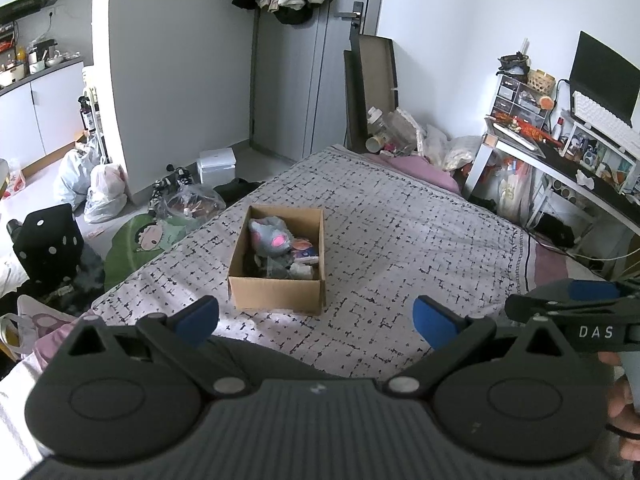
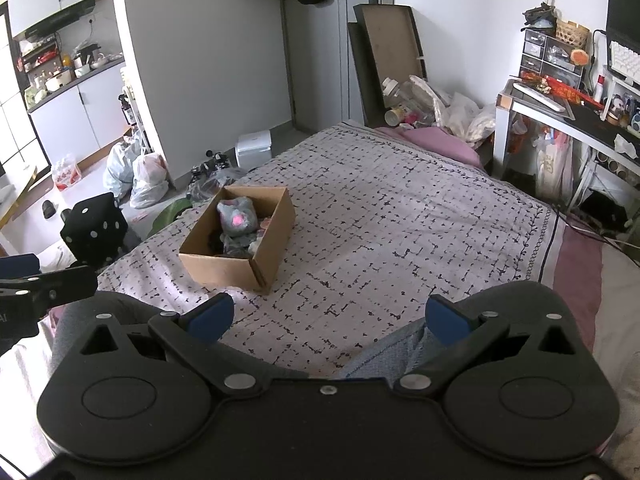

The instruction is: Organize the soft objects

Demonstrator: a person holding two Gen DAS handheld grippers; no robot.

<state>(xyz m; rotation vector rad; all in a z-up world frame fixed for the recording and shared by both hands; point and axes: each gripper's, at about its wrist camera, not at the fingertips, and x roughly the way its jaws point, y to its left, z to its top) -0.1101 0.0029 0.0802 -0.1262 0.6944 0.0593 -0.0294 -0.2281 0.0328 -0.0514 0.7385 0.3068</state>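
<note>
A brown cardboard box (image 1: 276, 294) (image 2: 224, 270) sits on the patterned bed cover (image 1: 400, 240) (image 2: 400, 216). Inside it lies a grey plush toy with a pink patch (image 1: 270, 236) (image 2: 237, 218) on top of other soft items. My left gripper (image 1: 316, 320) hangs open just short of the box's near side, nothing between its blue-padded fingers. My right gripper (image 2: 328, 318) is open too, above the cover and right of the box. The right gripper's body shows at the left wrist view's right edge.
A black dotted cube cushion (image 1: 48, 240) (image 2: 96, 228) and plastic bags (image 1: 104, 192) (image 2: 148, 180) lie on the floor left of the bed. A cluttered desk (image 1: 560, 160) (image 2: 580, 120) stands at the right, boards (image 2: 392, 52) lean by the door. A person's legs lie under my grippers.
</note>
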